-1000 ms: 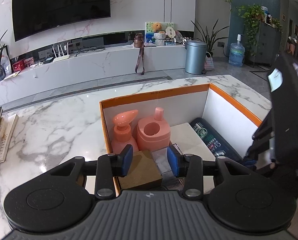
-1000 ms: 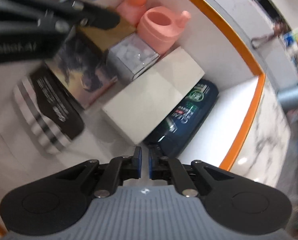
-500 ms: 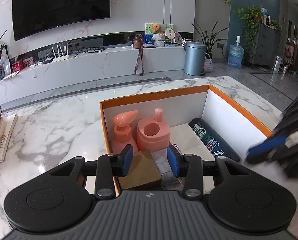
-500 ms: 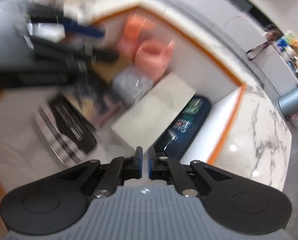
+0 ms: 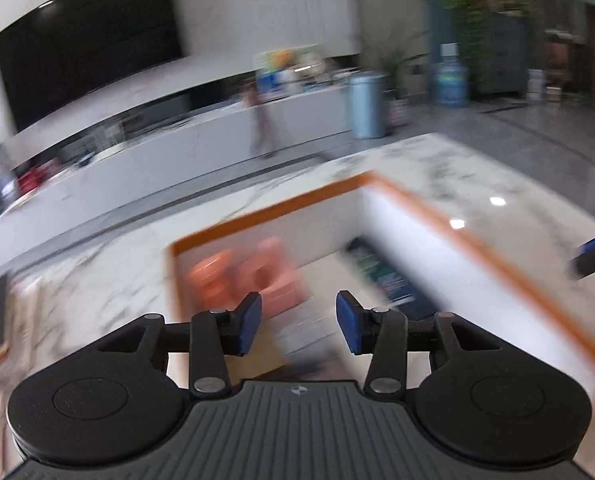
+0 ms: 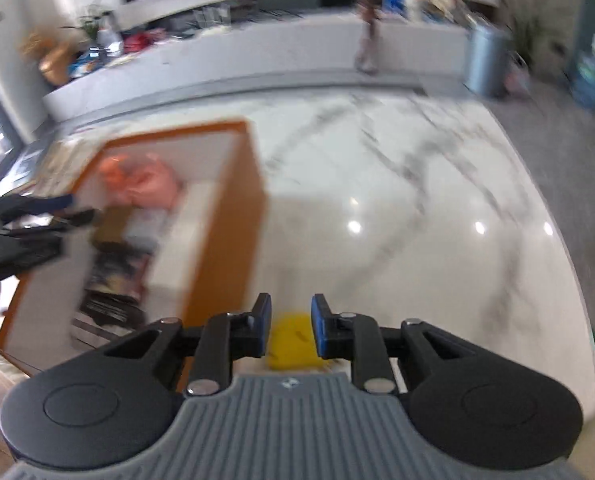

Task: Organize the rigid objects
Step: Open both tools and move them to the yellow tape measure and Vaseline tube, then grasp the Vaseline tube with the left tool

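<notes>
While the right gripper (image 6: 291,330) opens its jaws, empty, the yellow object (image 6: 293,340) lies on the surface (image 6: 417,208) directly below and between them, outside the orange-rimmed box (image 6: 233,216). The left gripper (image 5: 298,324), opening and empty, hovers over the box, farther off.

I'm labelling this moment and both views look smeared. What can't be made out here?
- Yellow thing, right wrist view: its near part is hidden behind the right gripper, whose jaws are opening; its kind is unclear.
- Box contents, left wrist view: motion blur; only pink shapes show beyond the opening, empty left gripper.
</notes>
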Motion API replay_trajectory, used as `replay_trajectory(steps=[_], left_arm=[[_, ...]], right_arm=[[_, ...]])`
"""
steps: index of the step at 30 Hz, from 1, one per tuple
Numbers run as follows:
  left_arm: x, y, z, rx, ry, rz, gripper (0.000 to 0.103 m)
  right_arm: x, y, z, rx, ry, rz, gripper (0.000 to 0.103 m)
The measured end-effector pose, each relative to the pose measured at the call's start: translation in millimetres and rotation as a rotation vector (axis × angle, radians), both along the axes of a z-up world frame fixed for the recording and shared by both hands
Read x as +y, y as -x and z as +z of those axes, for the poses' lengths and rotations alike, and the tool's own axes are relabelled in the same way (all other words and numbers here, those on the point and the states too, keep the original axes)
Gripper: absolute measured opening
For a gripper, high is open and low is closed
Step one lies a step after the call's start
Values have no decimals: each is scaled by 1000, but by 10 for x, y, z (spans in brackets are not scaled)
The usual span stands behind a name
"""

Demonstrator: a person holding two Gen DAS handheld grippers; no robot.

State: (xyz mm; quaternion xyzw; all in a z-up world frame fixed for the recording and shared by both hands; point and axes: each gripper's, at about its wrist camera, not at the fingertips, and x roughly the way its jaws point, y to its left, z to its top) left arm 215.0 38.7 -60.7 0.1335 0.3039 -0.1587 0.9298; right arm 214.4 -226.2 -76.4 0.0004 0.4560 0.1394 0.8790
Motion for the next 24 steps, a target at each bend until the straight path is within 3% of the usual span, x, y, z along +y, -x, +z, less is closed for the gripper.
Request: replay_trajectory(steps=[3,7,11,13,16,19,21,24], left_arm=[[-333,68,199,25,-12,-146,63],[-831,96,261,134,-96,-315,65],[-1245,165,182,194,-192,-429,64],[-1427,211,128,221,-229,-488,64],[-1711,262,-41,294,-309,-559,64],[-1987,266,-301,392,-408,-604,64],[-2141,262,-467,415,-469,-588,64],[-2279,218,-624,441,-489,-589,56]], right_arm=[[-225,-18,-153,78,-23,-30,36],[-256,9,-322,129,-30,18,48],[-194,2,-487,202,9,43,47],[-369,-40,-534,253,-71,-51,47],[-730,-61,-696,404,-288,-198,48],[-856,-24,-706,393,-372,-238,48],[-901,-2,-698,363,-393,-279,48],[-1010,6,-718,339,-456,-326,48]])
